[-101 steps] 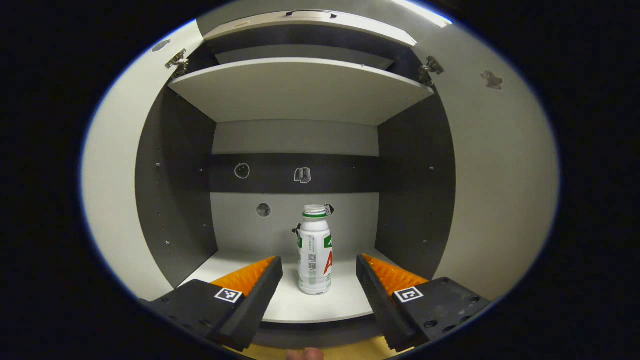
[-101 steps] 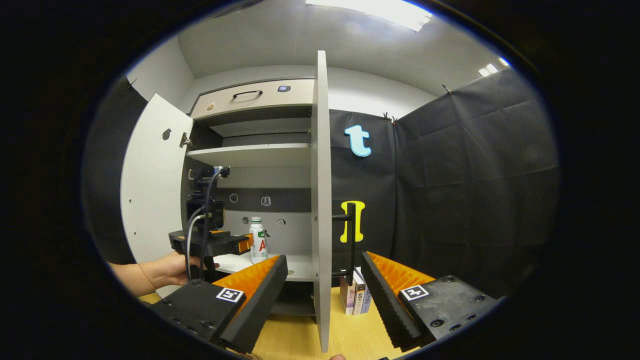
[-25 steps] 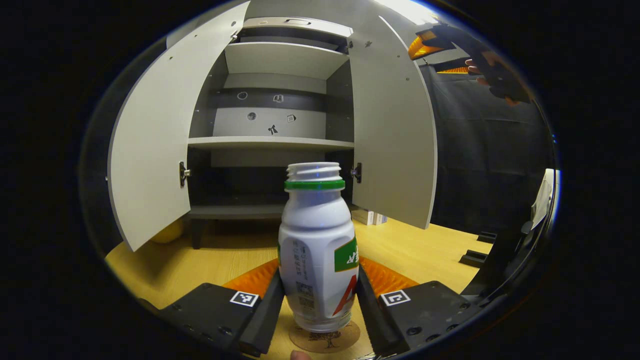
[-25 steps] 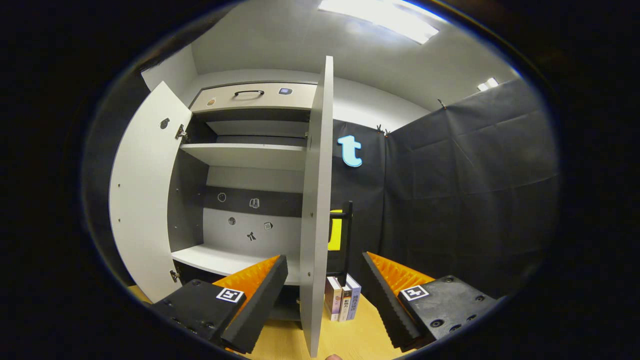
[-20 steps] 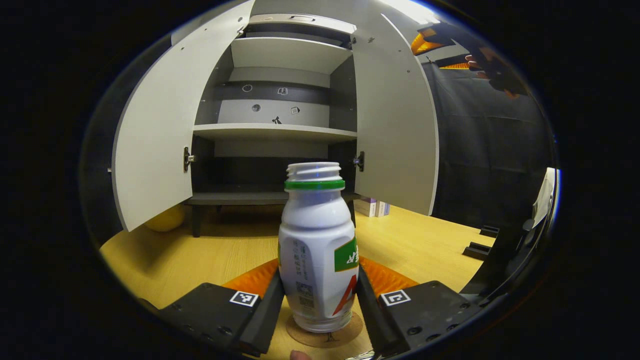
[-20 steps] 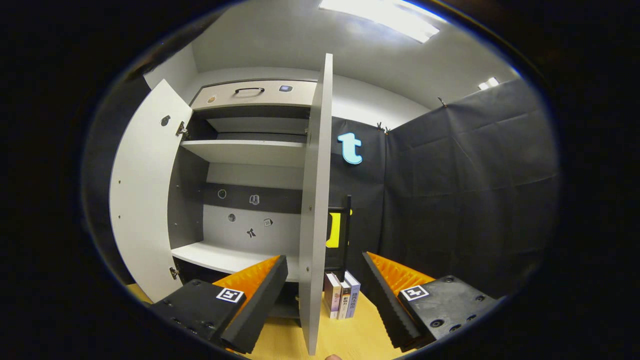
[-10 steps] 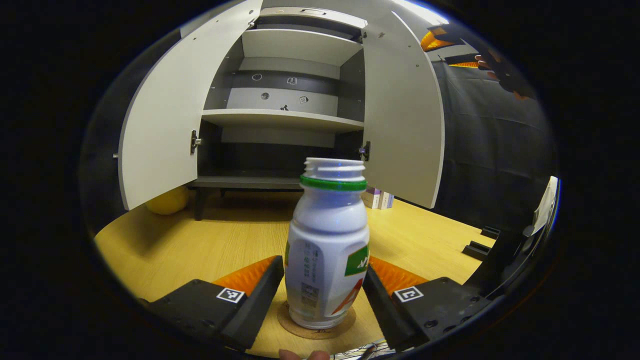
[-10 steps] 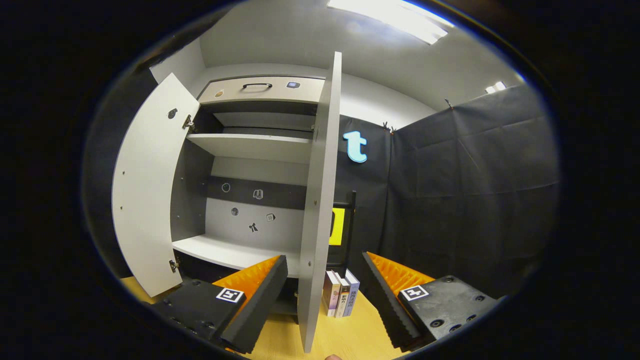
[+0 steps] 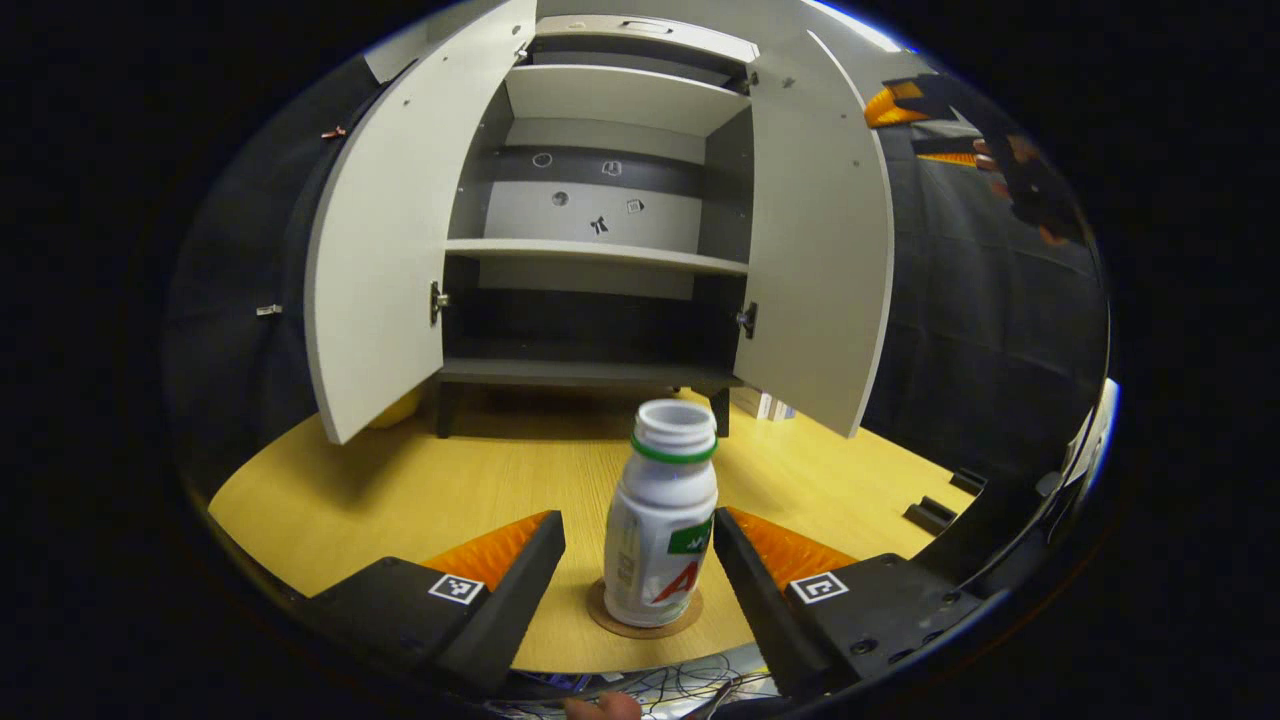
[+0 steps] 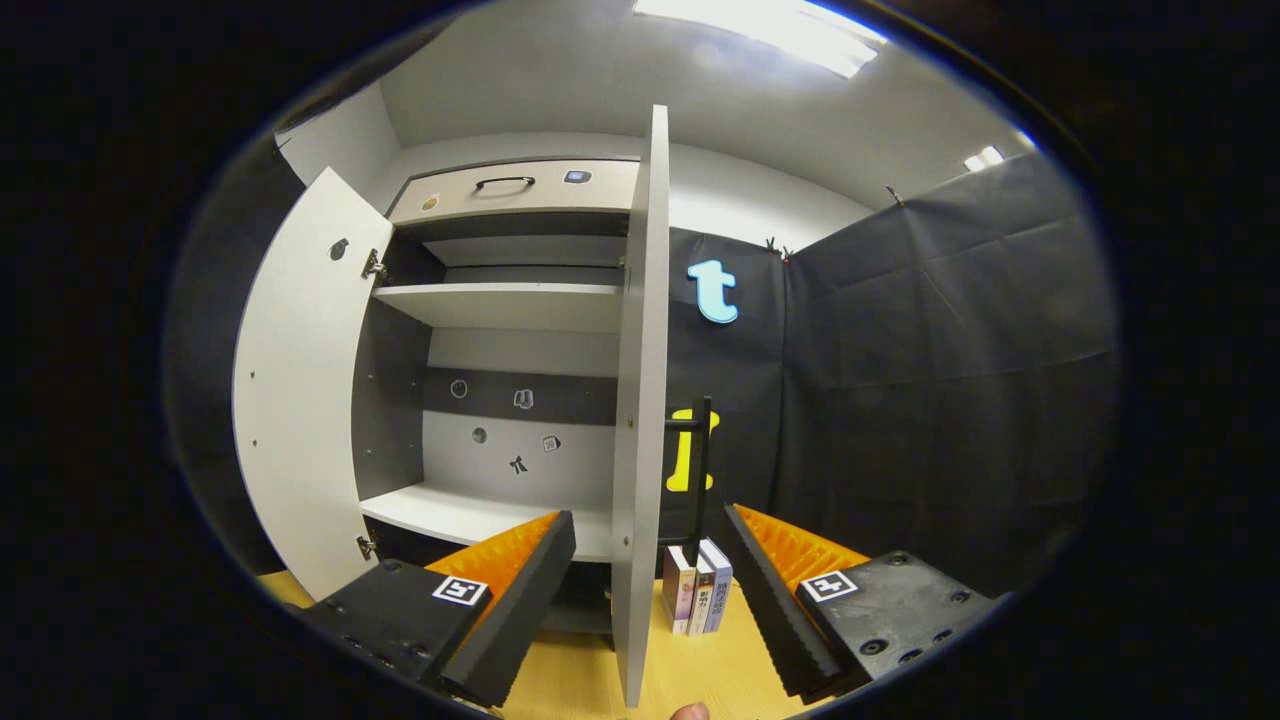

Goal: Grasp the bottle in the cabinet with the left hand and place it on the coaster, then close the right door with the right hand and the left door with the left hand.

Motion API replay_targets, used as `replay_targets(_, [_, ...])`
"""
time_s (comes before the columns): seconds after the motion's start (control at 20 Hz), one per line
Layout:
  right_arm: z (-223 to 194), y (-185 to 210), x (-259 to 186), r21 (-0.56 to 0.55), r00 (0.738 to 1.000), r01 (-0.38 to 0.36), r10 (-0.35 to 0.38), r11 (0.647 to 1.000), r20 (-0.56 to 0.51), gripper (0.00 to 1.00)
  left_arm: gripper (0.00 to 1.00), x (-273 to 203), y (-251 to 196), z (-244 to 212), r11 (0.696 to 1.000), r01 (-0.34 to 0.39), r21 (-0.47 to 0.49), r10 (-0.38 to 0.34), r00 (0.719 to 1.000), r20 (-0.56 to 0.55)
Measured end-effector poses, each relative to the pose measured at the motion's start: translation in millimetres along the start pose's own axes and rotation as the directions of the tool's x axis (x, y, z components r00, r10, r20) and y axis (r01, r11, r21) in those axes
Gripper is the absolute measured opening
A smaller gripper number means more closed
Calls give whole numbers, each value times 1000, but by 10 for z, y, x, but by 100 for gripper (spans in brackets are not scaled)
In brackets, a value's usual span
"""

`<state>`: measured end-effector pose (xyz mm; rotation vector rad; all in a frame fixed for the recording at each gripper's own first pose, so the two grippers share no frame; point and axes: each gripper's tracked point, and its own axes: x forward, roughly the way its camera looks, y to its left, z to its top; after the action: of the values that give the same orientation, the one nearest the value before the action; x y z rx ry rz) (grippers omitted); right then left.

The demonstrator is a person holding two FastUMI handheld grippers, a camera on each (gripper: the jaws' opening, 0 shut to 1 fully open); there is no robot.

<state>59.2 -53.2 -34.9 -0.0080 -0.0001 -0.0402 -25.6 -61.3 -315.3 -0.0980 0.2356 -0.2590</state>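
Bottle (image 9: 662,540) stands on coaster (image 9: 645,618) on yellow tabletop (image 9: 400,490) between wide-spread left hand-held gripper (image 9: 638,570); right hand-held gripper (image 10: 650,560) gapes too.

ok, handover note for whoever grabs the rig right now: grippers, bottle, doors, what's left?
Left gripper: open, fingers either side of the bottle, not pressing it.
Right gripper: open, holding nothing, lined up on the edge of the right door.
Bottle stands upright on the coaster on the table; cabinet shelf is bare.
Done: bottle placed.
Left: back the left gripper off, close the right door with the right, then the left door with the left.
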Motion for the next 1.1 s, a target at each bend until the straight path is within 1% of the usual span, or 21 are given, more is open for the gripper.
replay_targets(0.15, [47, -31, -22, 36, 1000, -4, 4, 999, -23, 98, 95, -189, 21, 721, 1000, 1, -7, -1, 998, 68])
replay_targets(0.2, [74, -36, -29, 43, 1000, -6, 7, 999, -25, 97, 95, -238, 64, 1017, 1000, -9, -16, 10, 996, 94])
replay_targets(0.35, [178, -71, -54, 49, 1000, -6, 7, 999, -24, 97, 95, -336, 215, 1662, 997, -60, -45, 65, 989, 131])
replay_targets(0.4, [191, -102, -54, 46, 1000, -6, 7, 999, -28, 97, 95, -368, 265, 1878, 996, -79, -42, 84, 987, 139])
replay_targets(0.5, [196, -162, -16, 47, 999, -7, 9, 999, -47, 97, 95, -407, 376, 2167, 992, -120, -26, 122, 982, 142])
replay_targets(0.6, [204, -237, 41, 72, 998, -6, 11, 997, -60, 97, 95, -402, 460, 2383, 988, -153, -26, 155, 978, 138])
replay_targets(0.75, [198, -379, 169, 104, 997, 2, 6, 995, -77, 97, 95, -369, 575, 2625, 980, -189, -60, 196, 969, 149])
replay_targets(0.85, [191, -528, 259, 100, 997, 15, -7, 995, -81, 97, 95, -342, 653, 2696, 975, -210, -76, 219, 964, 152])
replay_targets(0.95, [110, -635, 330, 92, 995, 14, -5, 996, -101, 97, 95, -320, 726, 2758, 969, -235, -79, 245, 957, 155])
replay_targets(1.1, [-84, -660, 404, 76, 988, -16, 28, 997, -151, 97, 95, -309, 781, 2831, 962, -261, -75, 271, 948, 169])
